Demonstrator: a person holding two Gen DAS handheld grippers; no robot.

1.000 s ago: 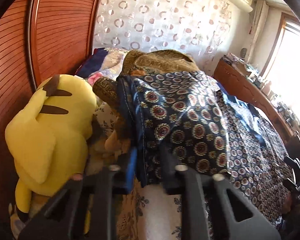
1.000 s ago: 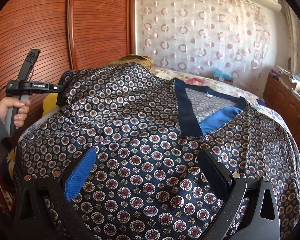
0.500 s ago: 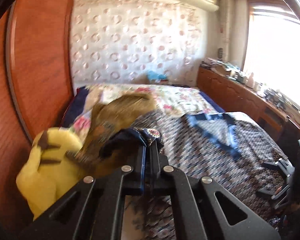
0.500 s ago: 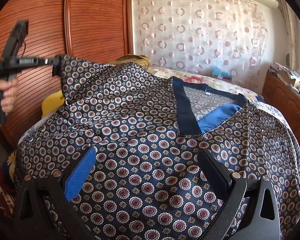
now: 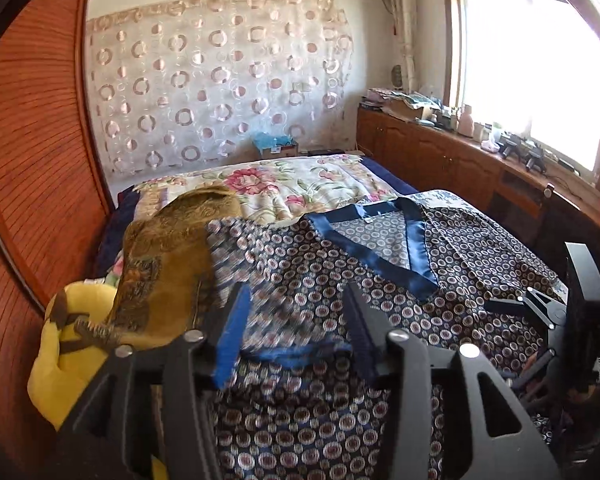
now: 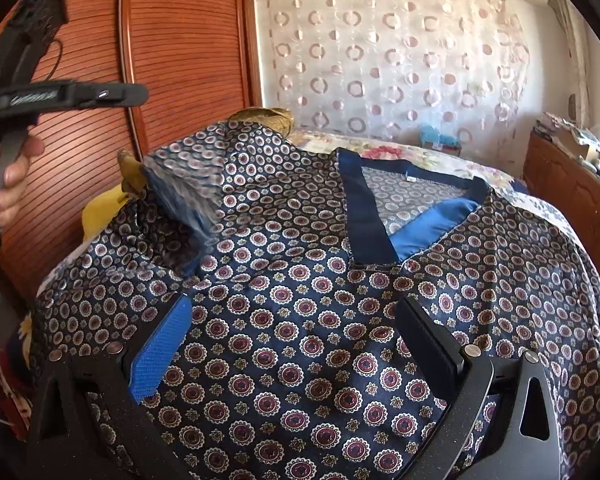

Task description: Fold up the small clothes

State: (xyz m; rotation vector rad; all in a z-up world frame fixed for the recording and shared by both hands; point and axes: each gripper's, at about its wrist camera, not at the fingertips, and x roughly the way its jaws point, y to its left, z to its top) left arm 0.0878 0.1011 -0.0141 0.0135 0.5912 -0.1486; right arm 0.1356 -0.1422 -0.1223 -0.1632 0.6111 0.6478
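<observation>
While it lies spread front-up across the bed, the navy satin shirt printed with small round medallions (image 6: pixel 300 320) fills the middle of the right wrist view, its plain dark blue V-neck band (image 6: pixel 362 216) at about one o'clock from the centre. The shirt's sleeve (image 6: pixel 188 184), at ten o'clock, is blurred and hangs loose in the air above the cloth, with nothing gripping it. The left gripper (image 6: pixel 140 94) sits higher at the same ten o'clock side, held by a person's hand (image 6: pixel 8 176); its jaws have just been opening, and in the left wrist view the left gripper's blue-padded fingers (image 5: pixel 230 336) stand apart with only blurred sleeve cloth seen past them, not pinched. The right gripper (image 6: pixel 296 344) hovers low over the shirt's chest, its jaws spread wide and clamped on nothing, the cloth lying flat below them. At nine o'clock from the shirt in the left wrist view lies an olive-gold brocade cushion (image 5: pixel 168 264), and under it at eight o'clock a yellow plush toy (image 5: pixel 64 356). Beyond the shirt, at twelve o'clock, the cream bedspread with pink flowers (image 5: pixel 284 184) shows, then a sheer curtain with ring patterns (image 5: pixel 220 92). A reddish slatted wooden wardrobe (image 6: pixel 168 40) stands at the left.
</observation>
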